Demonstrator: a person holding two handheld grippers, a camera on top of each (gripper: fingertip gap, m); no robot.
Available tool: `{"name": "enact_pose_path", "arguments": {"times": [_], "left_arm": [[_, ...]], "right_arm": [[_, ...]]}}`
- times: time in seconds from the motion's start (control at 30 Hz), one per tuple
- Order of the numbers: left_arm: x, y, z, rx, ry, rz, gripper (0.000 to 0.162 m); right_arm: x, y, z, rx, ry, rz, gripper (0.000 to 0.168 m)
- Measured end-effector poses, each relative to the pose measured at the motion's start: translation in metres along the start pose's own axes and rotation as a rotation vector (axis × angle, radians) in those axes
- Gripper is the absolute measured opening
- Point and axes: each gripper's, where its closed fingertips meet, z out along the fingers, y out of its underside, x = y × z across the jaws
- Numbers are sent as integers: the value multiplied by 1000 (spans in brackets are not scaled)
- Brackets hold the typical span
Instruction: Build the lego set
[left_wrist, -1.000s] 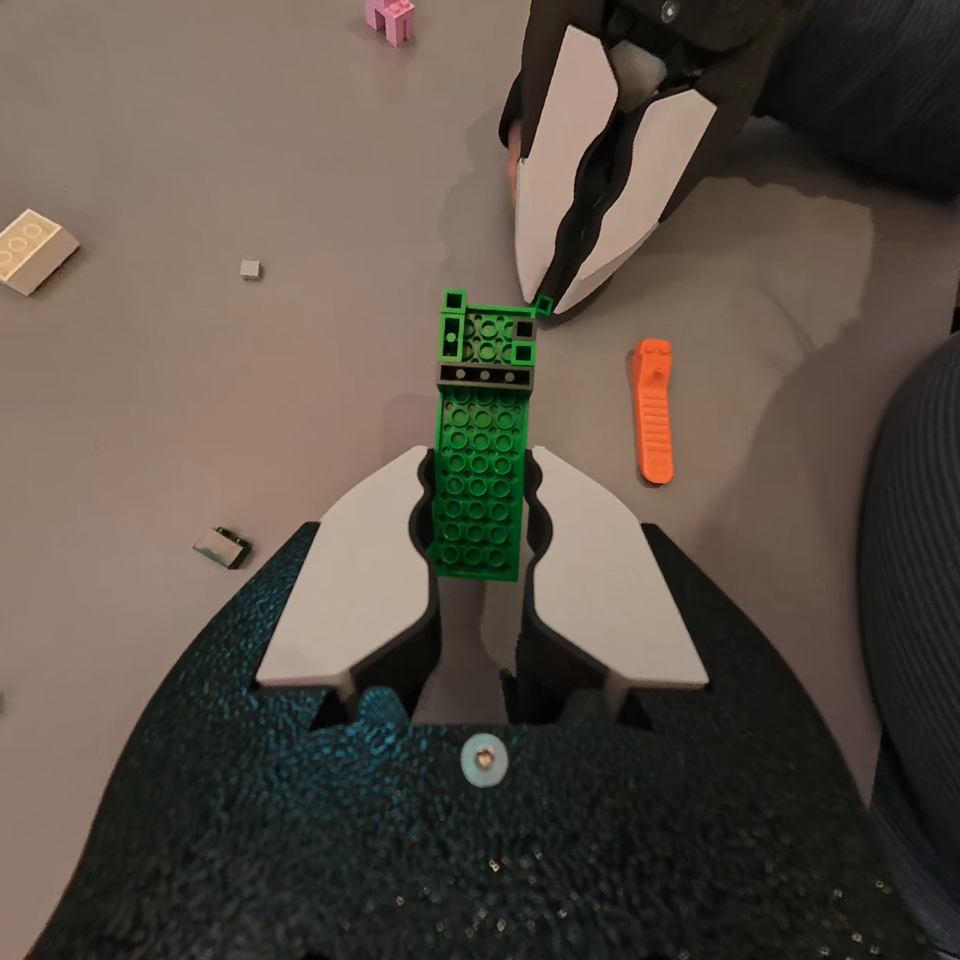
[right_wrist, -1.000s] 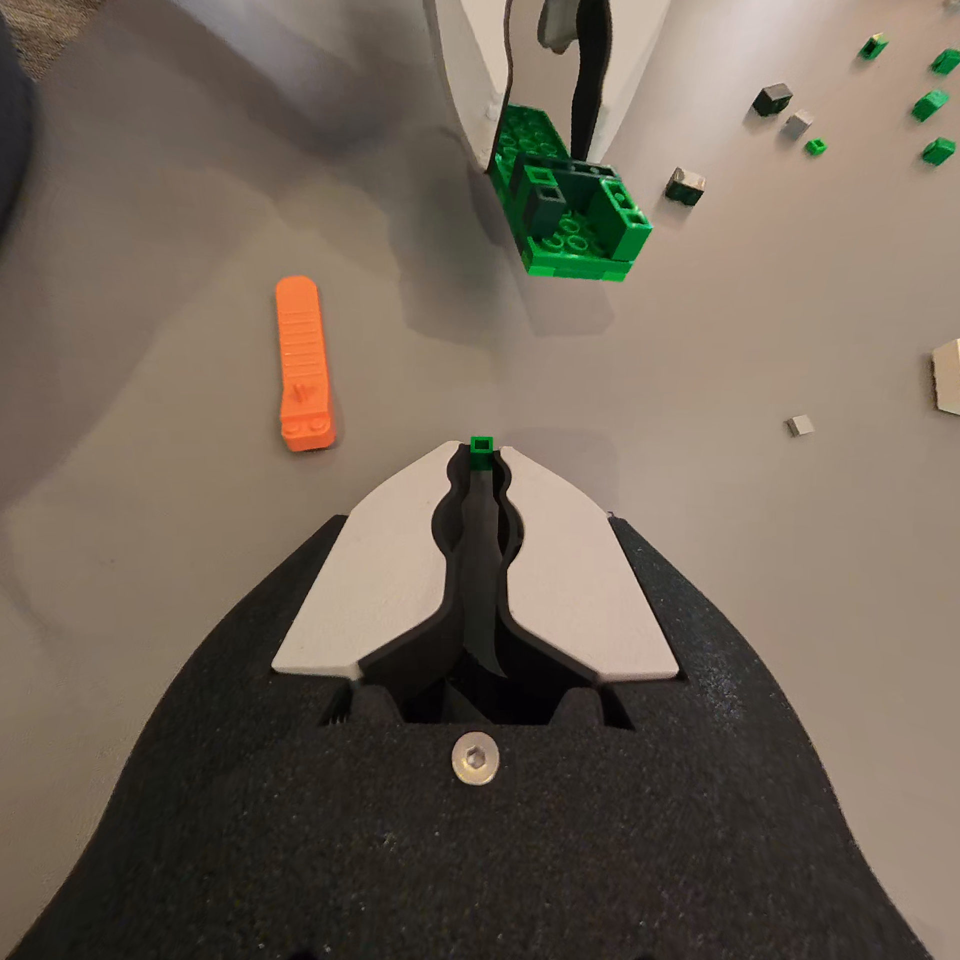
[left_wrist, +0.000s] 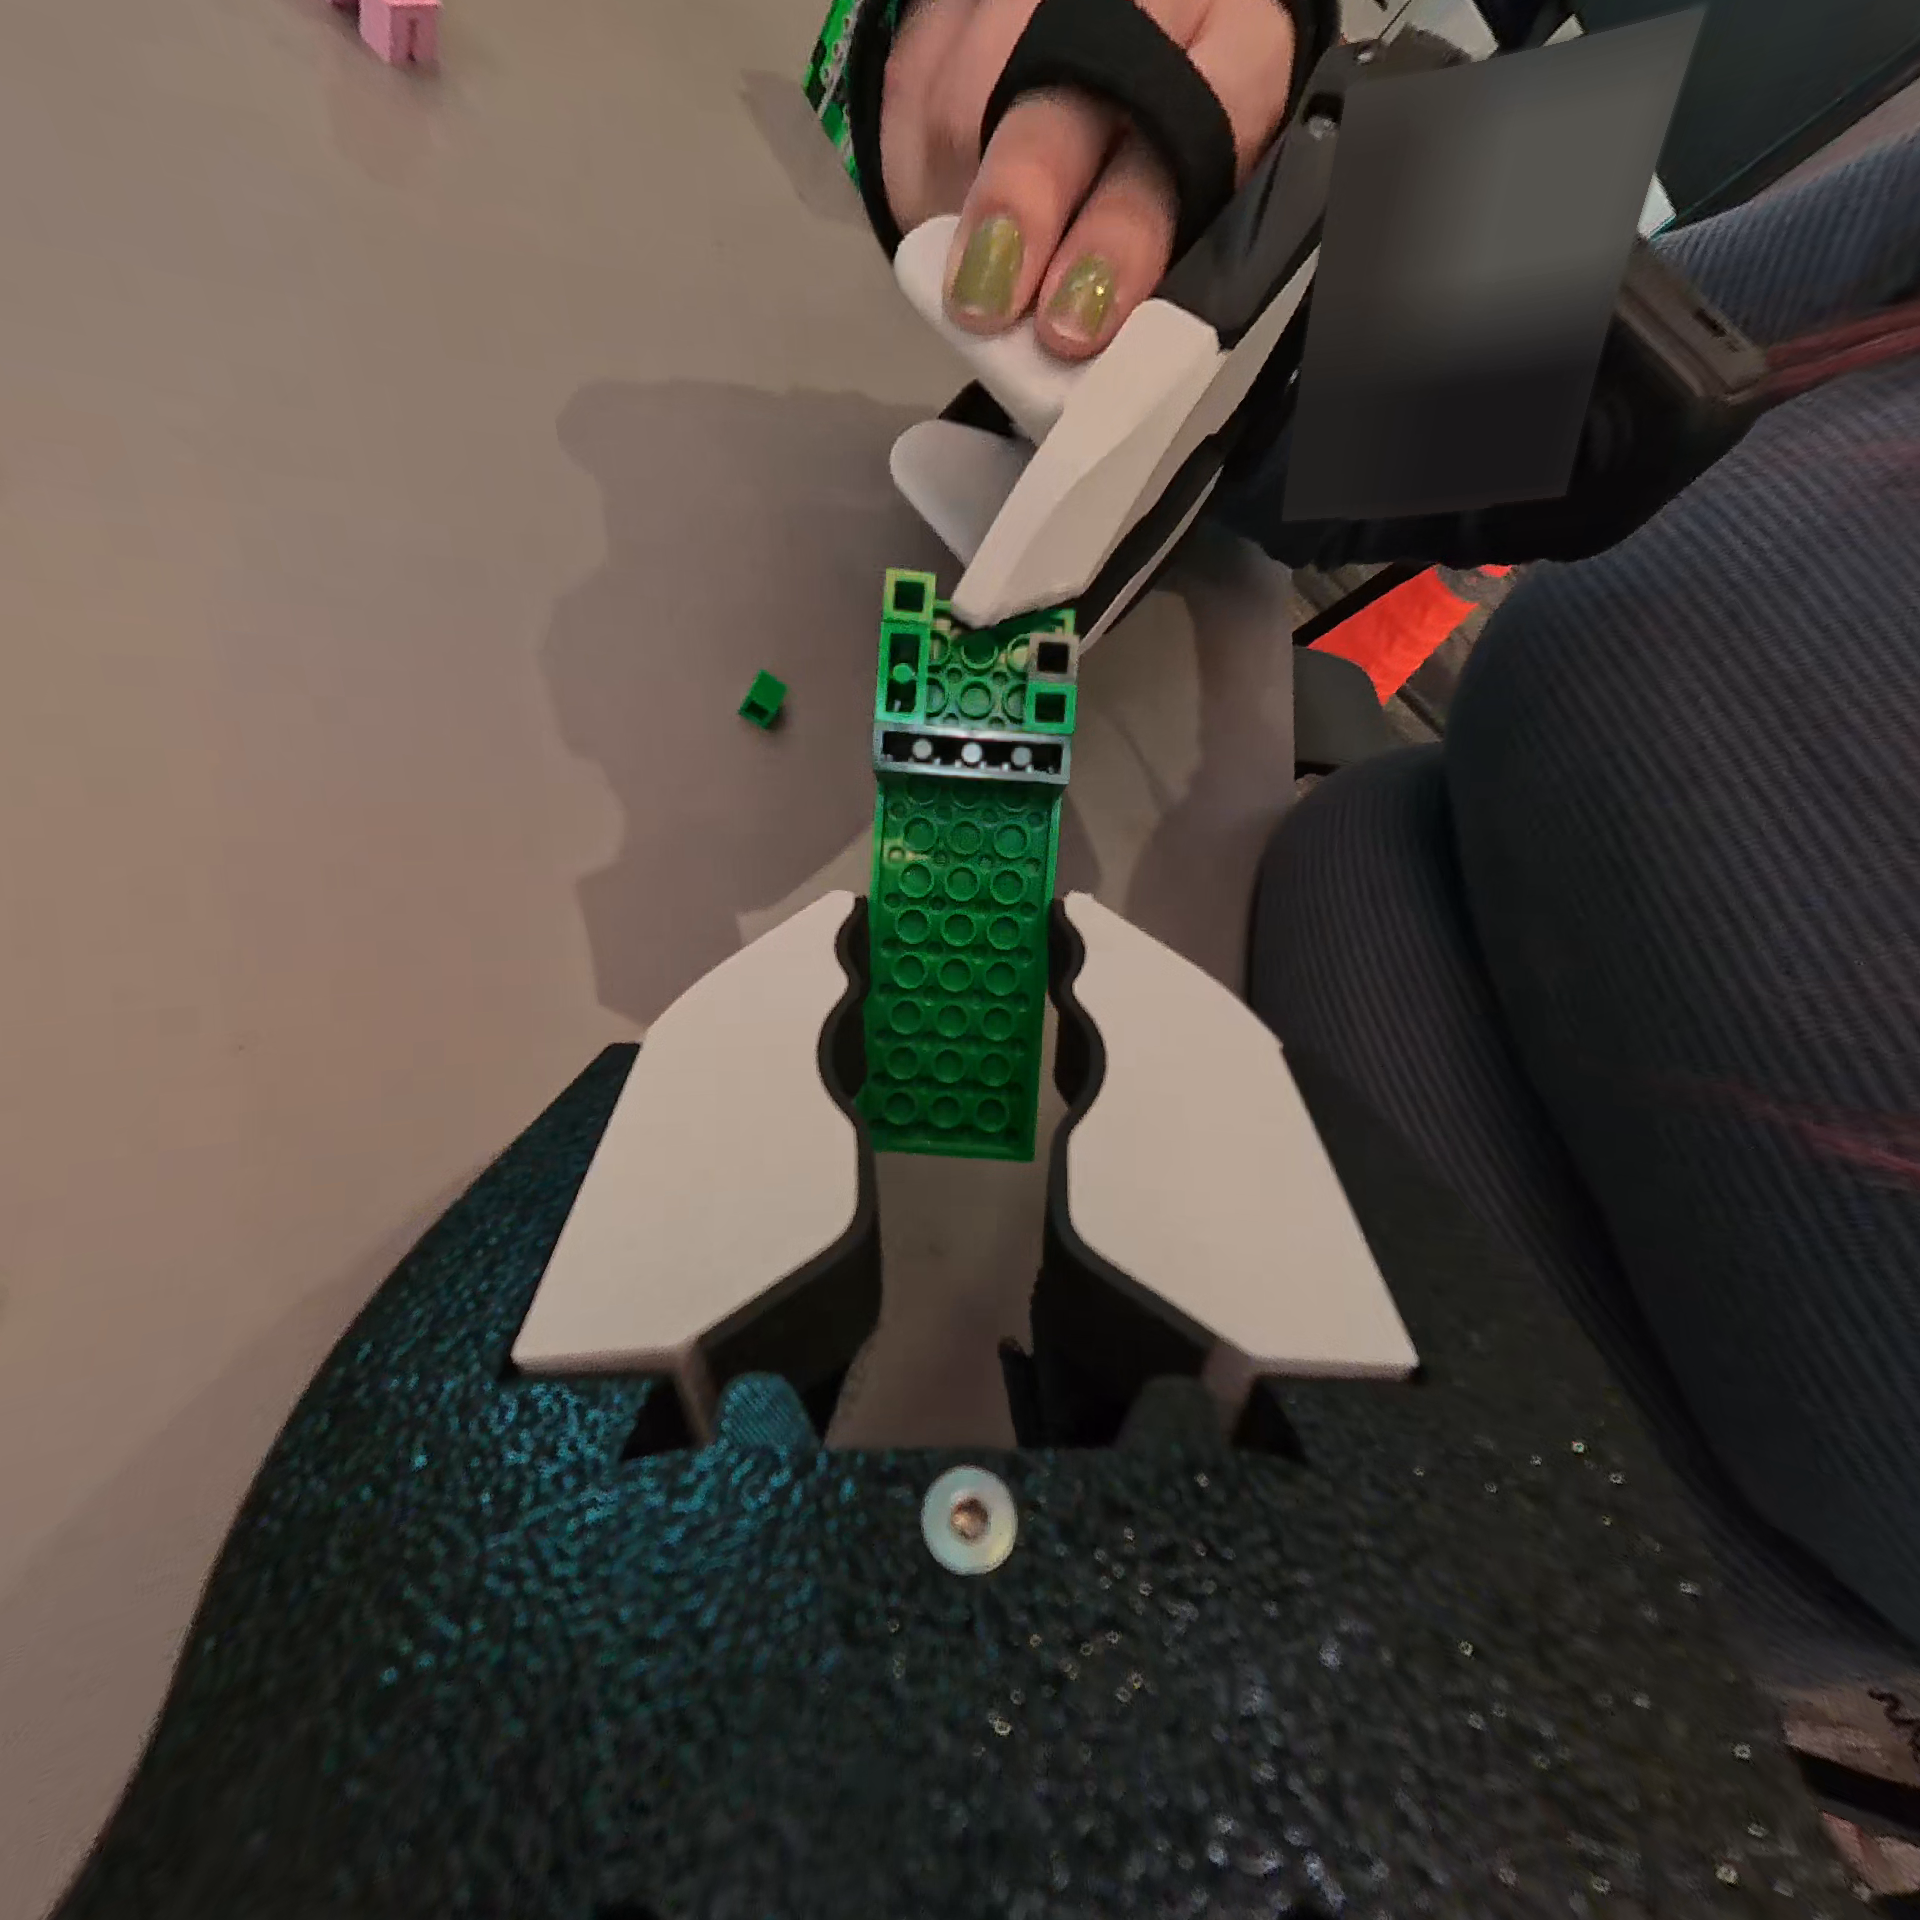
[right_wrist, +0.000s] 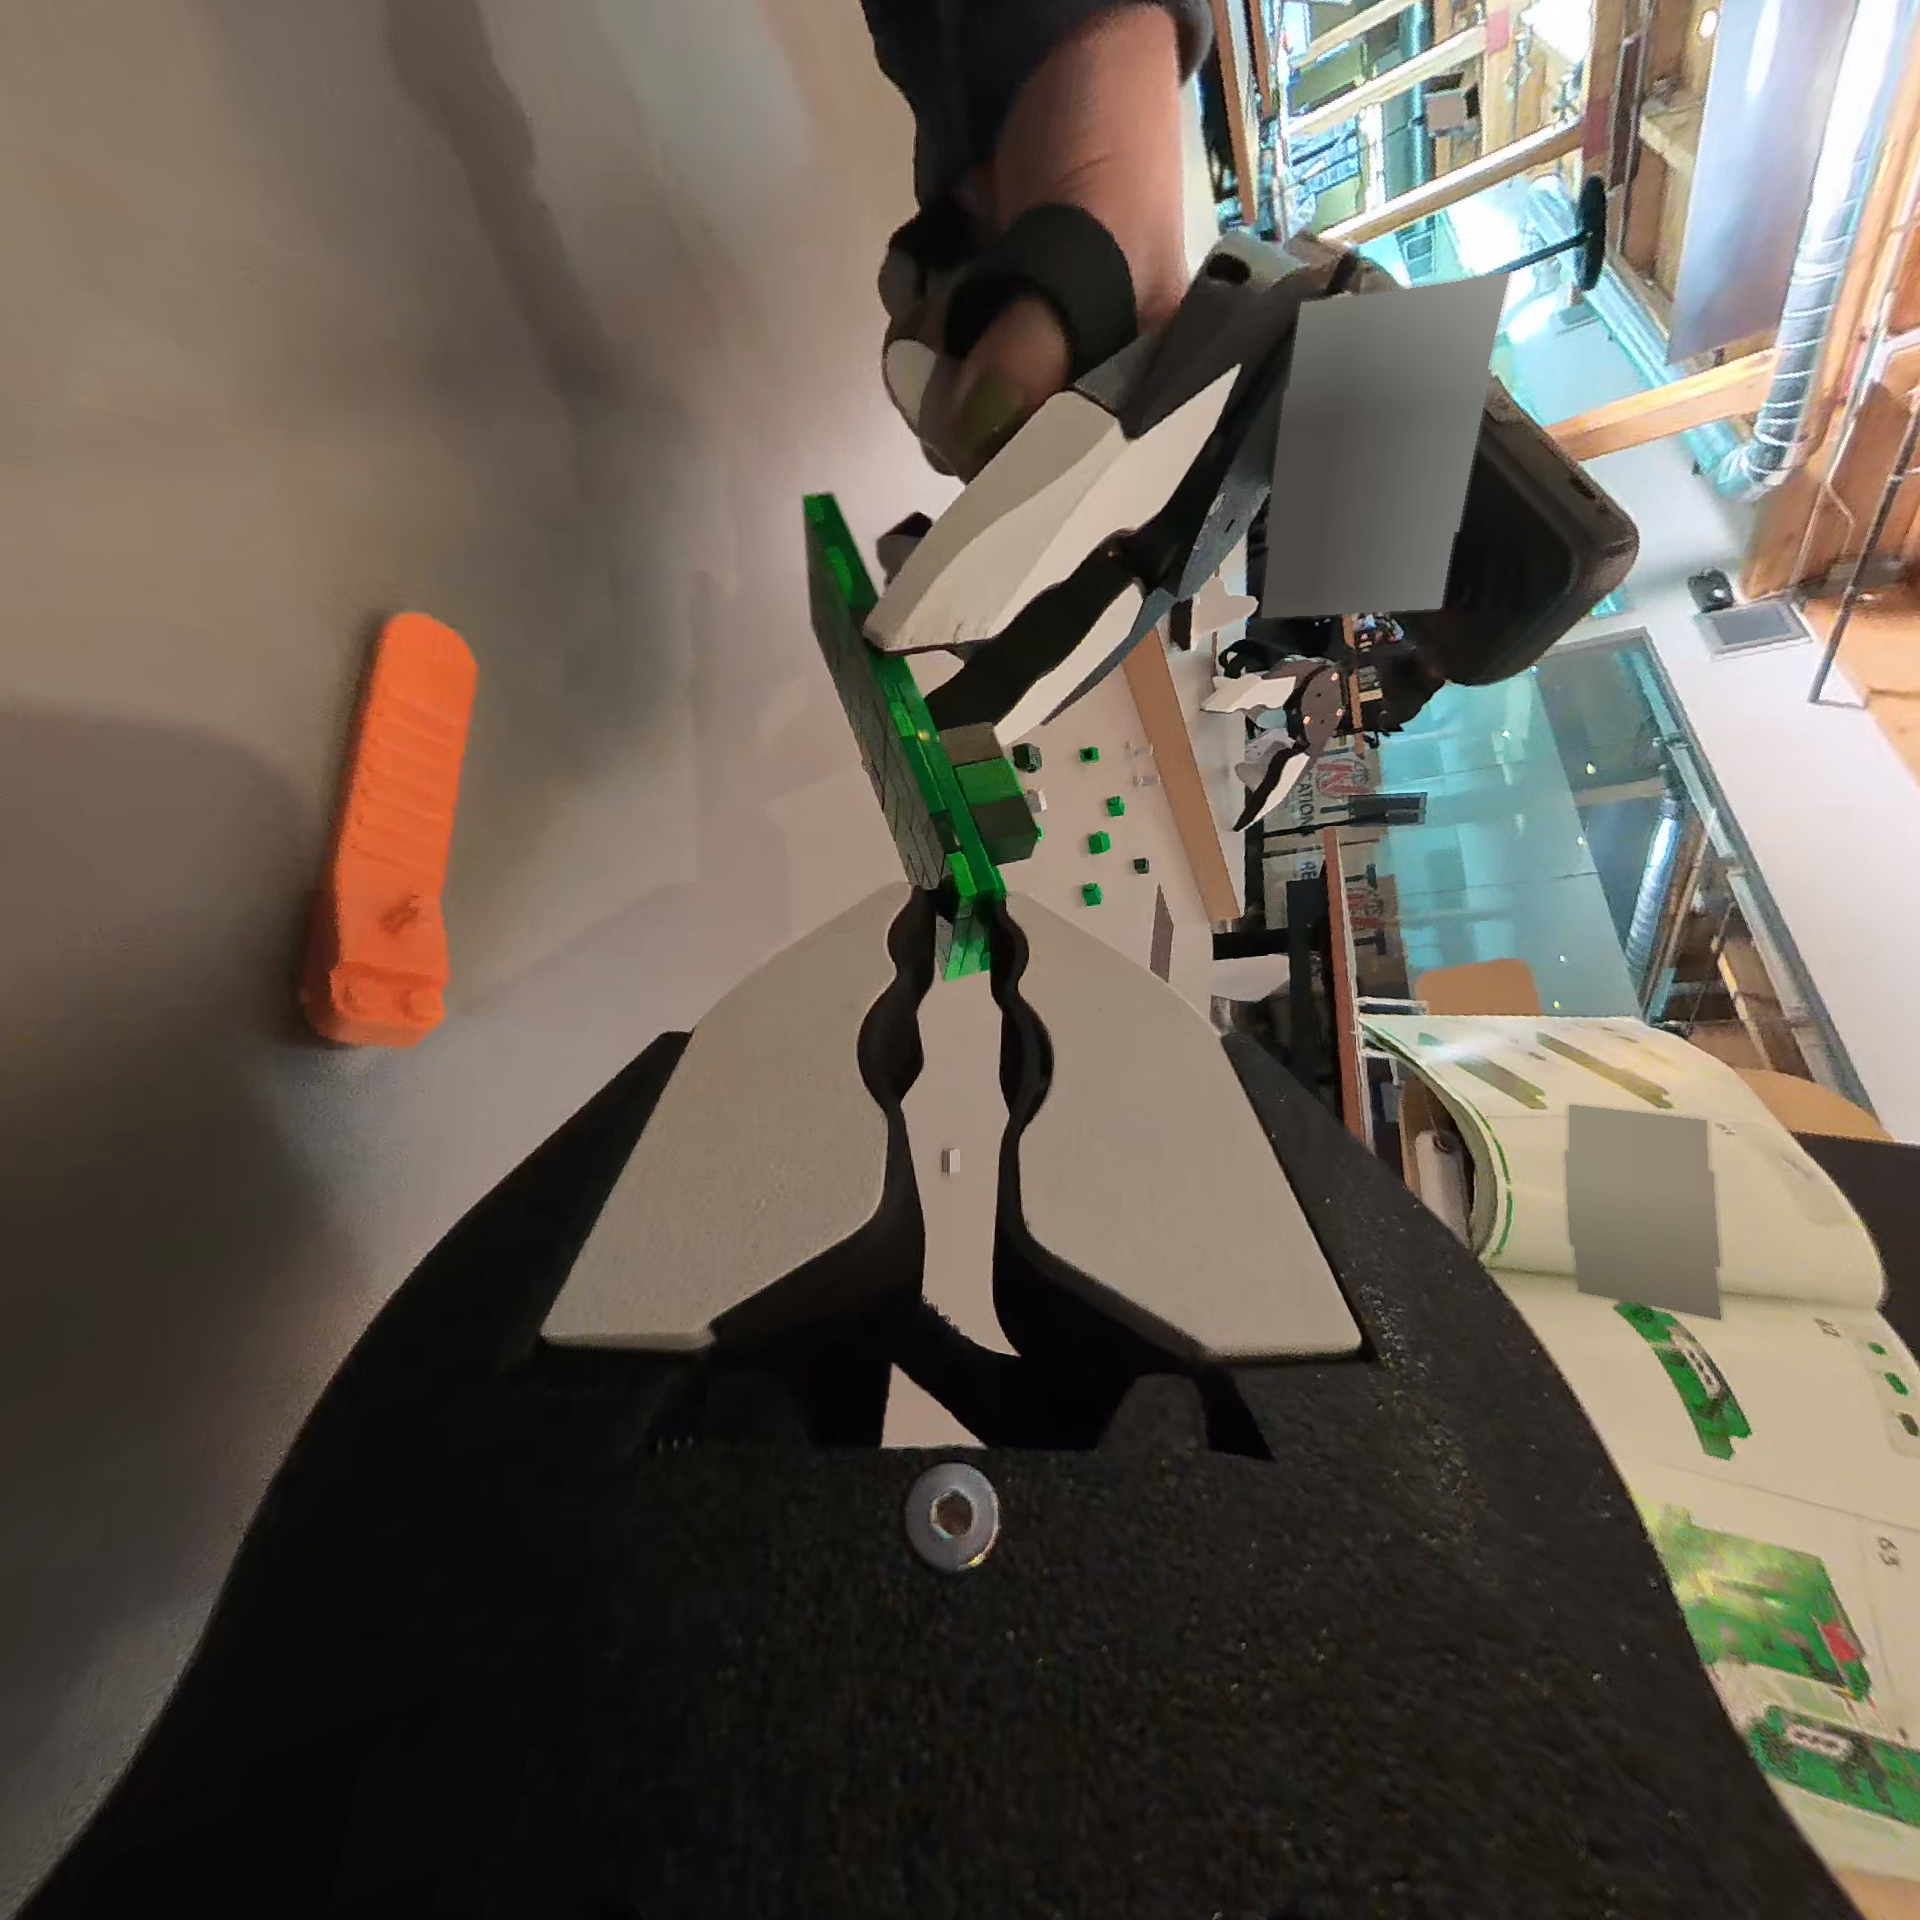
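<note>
My left gripper (left_wrist: 961, 904) is shut on a long green studded plate assembly (left_wrist: 961, 831) and holds it above the grey table (left_wrist: 312, 727). The far end carries a dark grey strip and small green frame bricks. My right gripper (right_wrist: 958, 920) comes in from the far right, and its jaws pinch that far end of the assembly (right_wrist: 883, 748). One of its white fingers (left_wrist: 1023, 582) lies over the studs. A small green brick (left_wrist: 764, 698) lies loose on the table, left of the assembly.
An orange brick separator (right_wrist: 390, 831) lies on the table to the left in the right wrist view. Several small green bricks (right_wrist: 1091, 842) lie farther off. An open instruction booklet (right_wrist: 1662, 1268) is at the right. A person's leg (left_wrist: 1610, 935) is at the table's right.
Both grippers have tilted and come together. The right gripper, which held a tiny green brick at its tip, now grips the assembly's far end. A small green brick now lies on the table.
</note>
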Motion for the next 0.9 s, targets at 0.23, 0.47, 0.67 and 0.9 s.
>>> {"name": "enact_pose_path", "arguments": {"times": [0.23, 0.47, 0.67, 0.9], "left_arm": [[-10, -24, -10, 125, -243, 218, 66], [-43, -30, -18, -106, -878, 846, 40], [-54, -36, -15, -134, -1061, 1059, 6], [-90, -44, -21, -118, -1190, 1203, 6]], "right_arm": [[8, 23, -3, -102, 85, 86, 7], [8, 29, 0, -75, 84, 299, 6], [13, 40, -6, -61, 124, 493, 8], [-46, 52, -24, -209, -354, 981, 18]]}}
